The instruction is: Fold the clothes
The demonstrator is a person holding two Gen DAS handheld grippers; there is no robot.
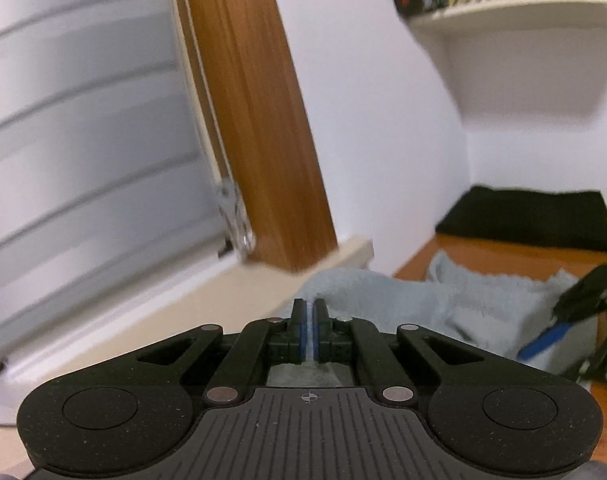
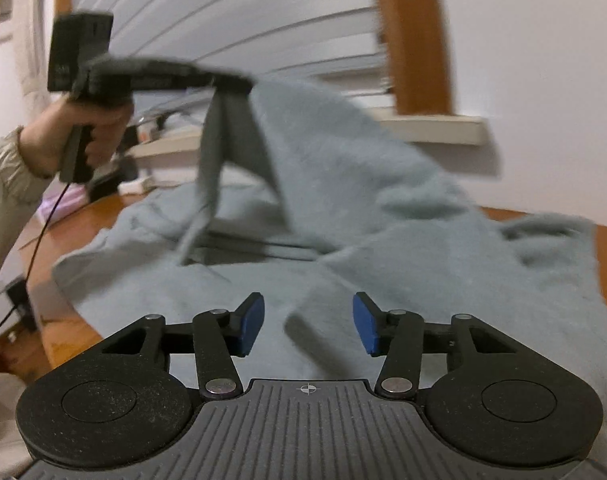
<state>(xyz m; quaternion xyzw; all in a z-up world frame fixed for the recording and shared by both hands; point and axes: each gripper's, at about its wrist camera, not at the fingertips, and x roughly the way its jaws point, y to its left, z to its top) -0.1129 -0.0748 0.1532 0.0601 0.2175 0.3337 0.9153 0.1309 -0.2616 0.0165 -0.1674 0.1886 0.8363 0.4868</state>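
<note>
Left hand point(image 2: 83, 128) is raised at ten o'clock of the right wrist view, fist wrapped round the handle. The left gripper point(image 1: 310, 330) has its blue pads clamped together on an edge of the fluffy pale grey-blue garment point(image 2: 363, 208), which hangs off it like a tent over the orange-brown wooden table point(image 2: 67, 216). Right gripper point(image 2: 308, 324) sits low over the cloth, fingers apart, nothing pinched. Only the left view shows the white wall shelf point(image 1: 515, 12) of books at one o'clock.

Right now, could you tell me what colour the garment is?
Pale grey-blue garment, clearest in the right wrist view.
</note>
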